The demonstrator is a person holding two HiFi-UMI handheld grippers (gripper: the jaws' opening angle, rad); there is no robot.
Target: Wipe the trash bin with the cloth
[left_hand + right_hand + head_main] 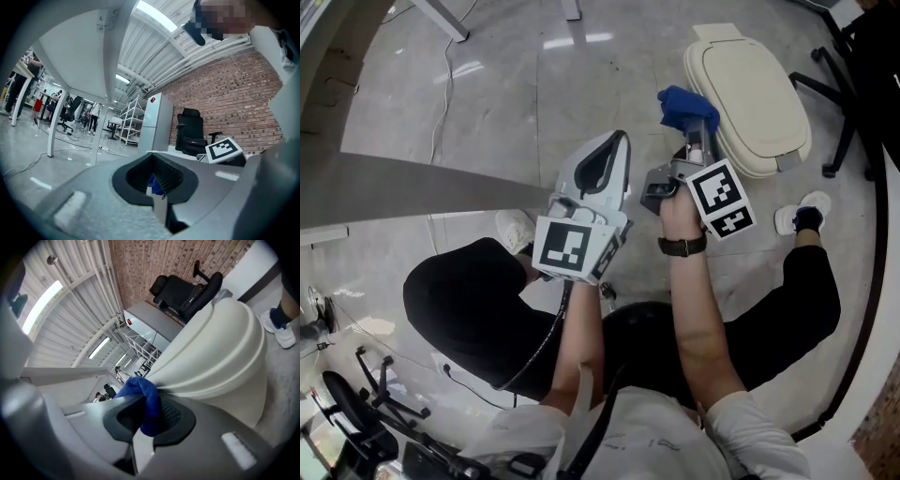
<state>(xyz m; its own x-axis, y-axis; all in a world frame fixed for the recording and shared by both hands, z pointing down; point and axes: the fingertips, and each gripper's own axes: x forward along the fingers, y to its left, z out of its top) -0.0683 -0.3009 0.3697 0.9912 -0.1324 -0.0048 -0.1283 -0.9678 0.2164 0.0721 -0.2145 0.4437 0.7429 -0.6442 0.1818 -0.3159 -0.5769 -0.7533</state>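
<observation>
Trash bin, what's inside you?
The trash bin has its lid shut, so the inside is hidden. Only the blue cloth, held in the right gripper, touches its outside.

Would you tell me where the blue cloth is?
The blue cloth sits upper centre in the head view, clamped in the right gripper against the cream trash bin.

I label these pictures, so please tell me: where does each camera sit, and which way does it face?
Head view: on the person's head, facing steeply down; forearms, left gripper, right gripper, trash bin.
Left gripper view: on the left gripper, along its shut jaws toward a brick wall; right gripper shows.
Right gripper view: on the right gripper, along jaws shut on the cloth against the trash bin; person's shoe shows.
Shared: head and right gripper views show cloth, trash bin, shoe.
</observation>
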